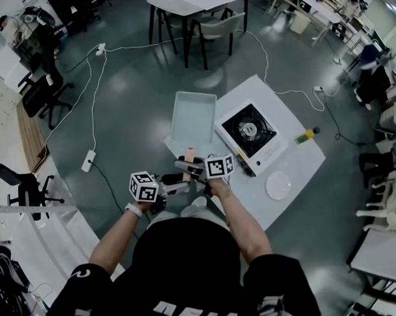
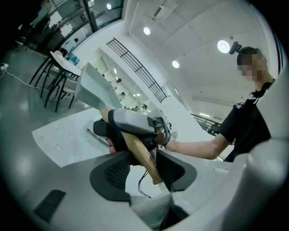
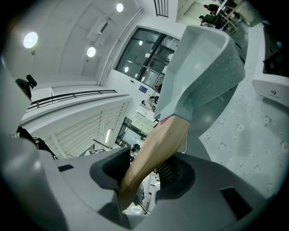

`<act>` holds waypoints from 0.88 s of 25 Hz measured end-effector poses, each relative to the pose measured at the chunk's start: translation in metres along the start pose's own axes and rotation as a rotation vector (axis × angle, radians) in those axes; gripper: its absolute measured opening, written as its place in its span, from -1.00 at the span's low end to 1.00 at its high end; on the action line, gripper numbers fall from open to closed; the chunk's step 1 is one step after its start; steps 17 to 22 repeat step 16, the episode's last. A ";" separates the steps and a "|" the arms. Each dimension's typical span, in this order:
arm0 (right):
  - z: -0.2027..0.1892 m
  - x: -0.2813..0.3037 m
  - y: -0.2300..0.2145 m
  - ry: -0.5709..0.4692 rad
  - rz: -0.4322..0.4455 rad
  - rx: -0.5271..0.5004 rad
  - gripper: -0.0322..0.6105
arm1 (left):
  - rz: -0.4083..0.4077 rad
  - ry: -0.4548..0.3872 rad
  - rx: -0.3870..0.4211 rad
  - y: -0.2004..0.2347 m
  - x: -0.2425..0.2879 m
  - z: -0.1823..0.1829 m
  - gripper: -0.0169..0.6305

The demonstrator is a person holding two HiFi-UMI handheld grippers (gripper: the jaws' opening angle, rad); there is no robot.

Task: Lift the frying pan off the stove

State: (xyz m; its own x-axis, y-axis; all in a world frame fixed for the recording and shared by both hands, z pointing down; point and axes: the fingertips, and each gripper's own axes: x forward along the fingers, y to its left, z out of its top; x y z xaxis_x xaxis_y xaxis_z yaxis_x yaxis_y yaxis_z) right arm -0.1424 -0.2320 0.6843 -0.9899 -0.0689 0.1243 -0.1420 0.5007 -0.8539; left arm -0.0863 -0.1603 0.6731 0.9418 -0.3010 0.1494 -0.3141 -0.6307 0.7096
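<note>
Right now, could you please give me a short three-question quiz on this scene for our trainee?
1. True or false: the pale grey square frying pan sits on the white portable gas stove.
2. What stands between the jaws of both the left gripper and the right gripper? A. the pan's wooden handle; B. a spatula; C. nothing.
3. What lies on the white table just in front of the stove?
Key: 1 false; 2 A; 3 a white round plate.

left gripper (image 2: 143,169) — near level, jaws clamped on handle (image 3: 158,144) | right gripper (image 3: 144,173) — near level, clamped likewise | forearms converging
</note>
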 end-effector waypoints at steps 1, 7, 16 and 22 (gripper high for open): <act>0.000 0.000 0.000 0.000 0.001 0.000 -0.38 | 0.000 0.002 0.004 0.001 0.000 -0.001 -0.41; -0.003 0.002 -0.002 -0.001 0.005 0.014 -0.38 | 0.000 0.017 0.000 0.003 0.000 -0.002 -0.41; -0.002 -0.002 -0.010 0.006 -0.001 0.015 -0.37 | -0.009 0.029 -0.004 0.006 0.006 -0.003 -0.41; -0.002 -0.002 -0.010 0.006 -0.001 0.015 -0.37 | -0.009 0.029 -0.004 0.006 0.006 -0.003 -0.41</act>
